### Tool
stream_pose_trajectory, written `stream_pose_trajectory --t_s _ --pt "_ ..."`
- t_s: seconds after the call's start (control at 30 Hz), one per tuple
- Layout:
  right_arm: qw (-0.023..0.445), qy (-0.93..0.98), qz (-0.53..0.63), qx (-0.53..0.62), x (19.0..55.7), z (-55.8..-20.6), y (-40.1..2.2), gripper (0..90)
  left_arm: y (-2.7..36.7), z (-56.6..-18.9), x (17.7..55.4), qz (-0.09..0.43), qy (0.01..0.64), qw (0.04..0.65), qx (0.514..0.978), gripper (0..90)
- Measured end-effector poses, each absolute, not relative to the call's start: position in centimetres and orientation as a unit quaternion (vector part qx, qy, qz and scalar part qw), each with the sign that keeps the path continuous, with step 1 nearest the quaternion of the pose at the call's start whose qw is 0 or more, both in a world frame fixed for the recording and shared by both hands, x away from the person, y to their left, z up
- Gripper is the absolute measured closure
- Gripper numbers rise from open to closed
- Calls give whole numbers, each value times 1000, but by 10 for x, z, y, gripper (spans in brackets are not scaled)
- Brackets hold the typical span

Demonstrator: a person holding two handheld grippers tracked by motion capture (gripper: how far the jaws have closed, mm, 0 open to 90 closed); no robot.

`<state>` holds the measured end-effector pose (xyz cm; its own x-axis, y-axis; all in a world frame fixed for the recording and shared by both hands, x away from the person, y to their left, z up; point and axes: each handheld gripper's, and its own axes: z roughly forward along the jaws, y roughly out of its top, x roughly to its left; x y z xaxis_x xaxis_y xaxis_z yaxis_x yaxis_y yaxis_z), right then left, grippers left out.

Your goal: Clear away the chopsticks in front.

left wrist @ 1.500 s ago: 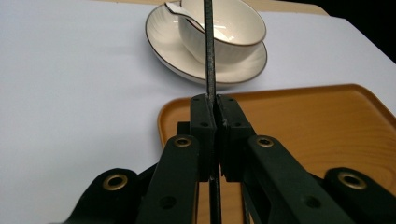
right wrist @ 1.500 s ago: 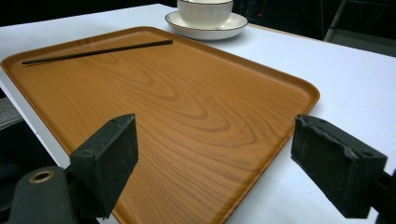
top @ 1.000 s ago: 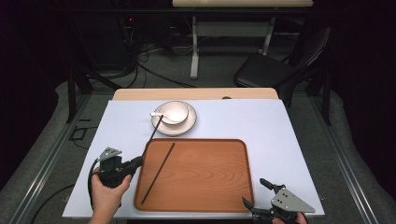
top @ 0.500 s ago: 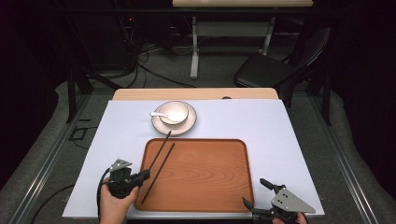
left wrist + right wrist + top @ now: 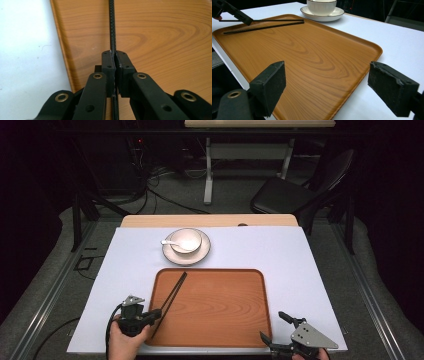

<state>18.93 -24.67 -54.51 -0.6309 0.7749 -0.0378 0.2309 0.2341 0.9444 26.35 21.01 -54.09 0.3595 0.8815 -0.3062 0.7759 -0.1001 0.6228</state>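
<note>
Left gripper pinching chopsticks over the wooden tray

The left gripper, at the tray's near left edge, had its jaws pressed together on a pair of black chopsticks, which ran diagonally across the tray's left part towards the bowl. One stick lay on the wood while the other sat slightly raised in the right gripper view. The right gripper rested at the tray's near right corner, jaws spread wide around nothing. The bowl, with a white spoon, stood on a saucer beyond the tray.
</note>
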Motion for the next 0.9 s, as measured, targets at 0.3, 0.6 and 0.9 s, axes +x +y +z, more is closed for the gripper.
stream_pose_trajectory --t_s 0.3,0.6,0.9 --pt "263 740 518 340 189 -545 -247 144 212 -544 267 72 565 364 737 859" --pt "262 739 519 340 189 -545 -247 144 211 -547 267 70 571 355 737 852" --pt "263 740 519 338 189 -545 -247 144 211 -547 267 69 570 360 735 812"
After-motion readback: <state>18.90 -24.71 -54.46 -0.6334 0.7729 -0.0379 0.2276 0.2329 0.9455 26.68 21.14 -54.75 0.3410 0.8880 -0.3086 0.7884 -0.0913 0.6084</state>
